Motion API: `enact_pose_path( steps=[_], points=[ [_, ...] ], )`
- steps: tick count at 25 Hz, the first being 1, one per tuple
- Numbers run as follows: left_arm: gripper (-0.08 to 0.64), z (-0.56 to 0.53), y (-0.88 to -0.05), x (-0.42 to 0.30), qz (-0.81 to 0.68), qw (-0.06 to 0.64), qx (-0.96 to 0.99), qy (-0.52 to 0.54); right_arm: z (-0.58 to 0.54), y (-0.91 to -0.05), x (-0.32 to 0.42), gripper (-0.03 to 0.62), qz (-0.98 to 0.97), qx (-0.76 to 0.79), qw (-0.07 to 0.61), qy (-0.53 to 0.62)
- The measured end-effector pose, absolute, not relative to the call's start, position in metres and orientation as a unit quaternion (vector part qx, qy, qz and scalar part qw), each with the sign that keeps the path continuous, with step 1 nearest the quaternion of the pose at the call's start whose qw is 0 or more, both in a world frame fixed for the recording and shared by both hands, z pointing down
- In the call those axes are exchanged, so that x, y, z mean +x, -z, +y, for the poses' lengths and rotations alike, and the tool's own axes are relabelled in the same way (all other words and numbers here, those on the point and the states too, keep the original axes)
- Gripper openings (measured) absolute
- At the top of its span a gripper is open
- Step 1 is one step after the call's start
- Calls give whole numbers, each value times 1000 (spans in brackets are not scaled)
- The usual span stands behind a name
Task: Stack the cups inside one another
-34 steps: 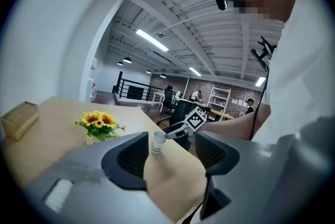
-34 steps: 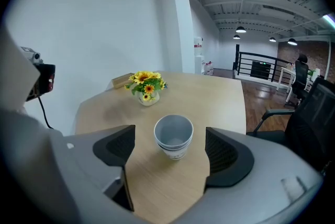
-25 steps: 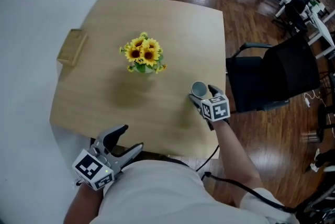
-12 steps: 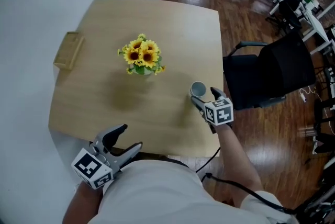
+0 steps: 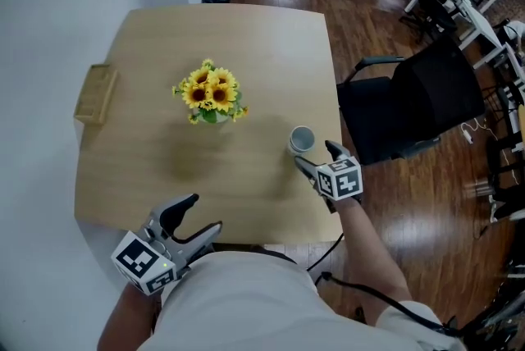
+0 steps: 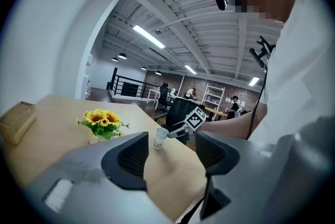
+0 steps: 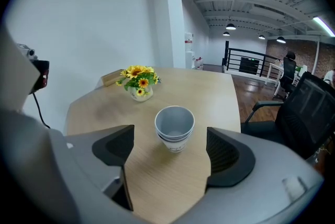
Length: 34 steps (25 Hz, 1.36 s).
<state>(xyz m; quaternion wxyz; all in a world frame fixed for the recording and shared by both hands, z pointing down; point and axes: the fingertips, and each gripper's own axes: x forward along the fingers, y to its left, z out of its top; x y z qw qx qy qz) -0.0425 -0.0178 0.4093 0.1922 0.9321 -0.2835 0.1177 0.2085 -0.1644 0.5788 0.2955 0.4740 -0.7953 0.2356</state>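
Observation:
White paper cups, nested one inside another [image 7: 174, 127], stand upright on the wooden table near its right edge [image 5: 301, 139]; the stack also shows small in the left gripper view [image 6: 160, 137]. My right gripper [image 5: 315, 159] is open just behind the stack, a short gap away, and its jaws hold nothing [image 7: 170, 147]. My left gripper [image 5: 199, 217] is open too, hanging at the table's near edge close to my body, far from the cups [image 6: 170, 152].
A vase of yellow sunflowers [image 5: 208, 93] stands mid-table. A small wooden box [image 5: 95, 93] lies at the left edge. A black office chair [image 5: 410, 107] is right of the table [image 5: 262, 38], on the wooden floor.
My right gripper has drawn back from the cup stack toward me, leaving the cups standing. The head view has shifted slightly. The left gripper has stayed put.

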Motion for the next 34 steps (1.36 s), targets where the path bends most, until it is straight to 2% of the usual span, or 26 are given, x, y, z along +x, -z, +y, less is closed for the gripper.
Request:
enact_pose_path(
  steps=[23, 34],
  points=[
    [296, -21, -413, -58, -223, 191, 950, -109, -92, -564, 178, 445, -777, 496, 294, -253],
    [296, -12, -416, -94, -190, 190, 957, -107, -43, -551, 150, 445, -759, 520, 301, -253]
  ],
)
